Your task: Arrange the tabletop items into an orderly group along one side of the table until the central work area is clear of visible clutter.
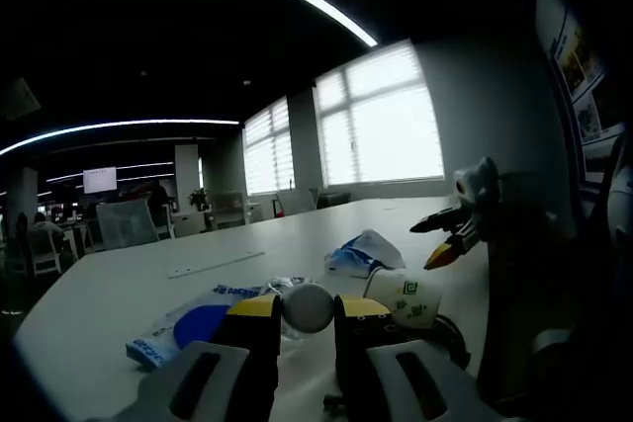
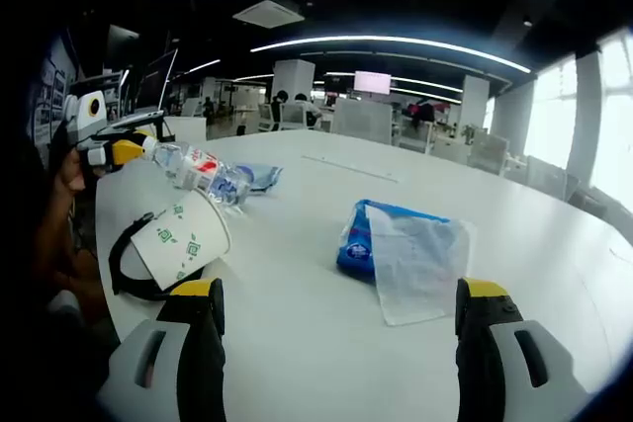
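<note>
The left gripper [image 1: 297, 315] pinches the white cap end of a clear plastic water bottle with a red-and-blue label [image 2: 203, 174], holding it lifted above the white table [image 2: 316, 343] near its edge. The right gripper [image 2: 336, 318] has its jaws spread wide, holding nothing. A white paper cup with green marks [image 2: 178, 240] lies tipped on a black looped strap [image 2: 124, 269] near that edge. A blue tissue pack under a white sheet [image 2: 401, 249] lies further in.
</note>
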`<state>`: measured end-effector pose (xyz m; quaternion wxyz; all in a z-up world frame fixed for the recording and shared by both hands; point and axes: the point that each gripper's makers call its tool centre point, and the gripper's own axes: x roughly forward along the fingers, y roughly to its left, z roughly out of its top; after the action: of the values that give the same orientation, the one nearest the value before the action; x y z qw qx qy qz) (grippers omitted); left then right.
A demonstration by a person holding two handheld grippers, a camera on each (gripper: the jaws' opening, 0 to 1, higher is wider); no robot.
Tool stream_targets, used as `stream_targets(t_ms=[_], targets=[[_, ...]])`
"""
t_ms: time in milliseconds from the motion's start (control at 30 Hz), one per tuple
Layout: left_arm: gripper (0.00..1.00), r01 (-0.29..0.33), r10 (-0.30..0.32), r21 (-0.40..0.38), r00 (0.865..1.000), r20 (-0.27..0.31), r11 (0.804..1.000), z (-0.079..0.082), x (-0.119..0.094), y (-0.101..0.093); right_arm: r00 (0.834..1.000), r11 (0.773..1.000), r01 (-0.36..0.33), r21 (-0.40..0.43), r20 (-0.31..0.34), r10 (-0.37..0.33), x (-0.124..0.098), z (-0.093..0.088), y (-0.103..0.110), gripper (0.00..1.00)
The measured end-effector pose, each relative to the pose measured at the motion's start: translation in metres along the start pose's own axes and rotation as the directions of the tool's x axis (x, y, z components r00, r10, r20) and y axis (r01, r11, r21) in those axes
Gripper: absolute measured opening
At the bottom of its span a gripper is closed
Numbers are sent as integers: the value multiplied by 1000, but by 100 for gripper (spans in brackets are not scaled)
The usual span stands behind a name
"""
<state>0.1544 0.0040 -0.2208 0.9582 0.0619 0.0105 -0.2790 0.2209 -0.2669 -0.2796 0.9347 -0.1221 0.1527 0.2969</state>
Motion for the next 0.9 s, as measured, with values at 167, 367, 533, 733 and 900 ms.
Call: stream_targets(t_ms=[167,367,533,733,900], targets=[[18,-1,1,10,1000,4,1000,4,-2,-2,1000,1000,-2,4,-3,2,0,-2,1,94],[18,-2,2,16,1000,14,1000,8,-5,-1,1000,1000,0,6,1,0,1,-2,-1,94],[18,-4,3,26,1000,15,1000,14,-10,-1,1000,1000,-2,5,2,2,2,-1,-2,94],[18,0,0,35,1000,23,999,24,-11,0,1000,1000,-4,5,5,4,2,1,0,94],[18,-5,4,35,1000,29,999,26,-10,2,1000,1000,-4,10,4,4,2,0,-1,94]])
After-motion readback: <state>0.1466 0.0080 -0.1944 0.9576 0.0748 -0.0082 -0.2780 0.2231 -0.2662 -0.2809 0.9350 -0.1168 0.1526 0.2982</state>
